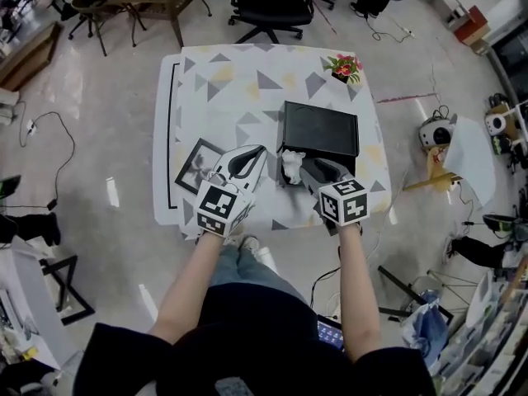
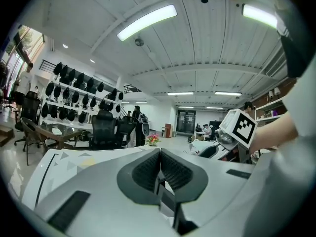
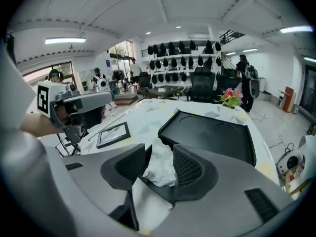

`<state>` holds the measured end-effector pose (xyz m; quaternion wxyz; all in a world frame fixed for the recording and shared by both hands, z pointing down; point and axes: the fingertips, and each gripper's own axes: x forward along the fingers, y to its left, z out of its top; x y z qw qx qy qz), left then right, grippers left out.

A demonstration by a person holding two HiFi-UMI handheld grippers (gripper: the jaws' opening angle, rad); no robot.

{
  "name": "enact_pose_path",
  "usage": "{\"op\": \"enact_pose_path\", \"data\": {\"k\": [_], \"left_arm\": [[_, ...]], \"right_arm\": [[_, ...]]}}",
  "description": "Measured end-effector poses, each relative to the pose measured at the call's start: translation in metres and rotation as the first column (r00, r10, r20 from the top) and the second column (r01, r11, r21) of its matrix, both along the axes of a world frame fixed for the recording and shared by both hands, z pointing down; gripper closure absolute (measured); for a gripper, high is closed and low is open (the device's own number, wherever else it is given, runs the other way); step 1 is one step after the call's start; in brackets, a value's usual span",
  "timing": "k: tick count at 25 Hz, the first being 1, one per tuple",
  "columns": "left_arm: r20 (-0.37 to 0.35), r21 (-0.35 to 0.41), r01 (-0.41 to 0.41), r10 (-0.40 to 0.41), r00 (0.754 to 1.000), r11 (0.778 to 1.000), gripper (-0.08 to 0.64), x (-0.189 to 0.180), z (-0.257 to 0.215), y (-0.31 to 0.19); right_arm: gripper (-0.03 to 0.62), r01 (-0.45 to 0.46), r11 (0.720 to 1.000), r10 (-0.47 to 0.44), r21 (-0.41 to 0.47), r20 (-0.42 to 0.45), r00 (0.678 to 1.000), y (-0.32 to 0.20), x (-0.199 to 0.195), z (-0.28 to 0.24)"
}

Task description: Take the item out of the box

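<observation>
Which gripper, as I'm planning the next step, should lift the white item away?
Right: the right gripper is shut on the white item; the left gripper is shut on nothing.

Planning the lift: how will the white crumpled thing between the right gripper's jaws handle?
The white crumpled thing looks creased and soft, so it is probably floppy and light. The right gripper has its jaws pressed into its sides, so it likely squashes rather than slips.
</observation>
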<state>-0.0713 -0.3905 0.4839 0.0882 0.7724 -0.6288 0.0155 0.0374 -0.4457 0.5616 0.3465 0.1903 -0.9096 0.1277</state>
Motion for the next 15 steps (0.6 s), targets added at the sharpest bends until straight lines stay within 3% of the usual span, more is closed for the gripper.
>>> {"op": "enact_pose_path", "data": {"k": [5,15], "left_arm": [[-0.005,-0.013,0.020,-0.020,1.000,1.000,0.540,-0.007,0.005,0.004],[-0.002,-0.037,0.062,-0.062,0.998,0.997,0.540,-0.025,0.014,0.015]], "right_arm": [[0.416,0.095,0.991,-0.110,-0.089,-0.172,0.979,-0.003,-0.016,0.033],[0.430,0.118,0.975,-0.178,-0.188,-0.342,0.923,-0.004,-0.031,0.080]]}}
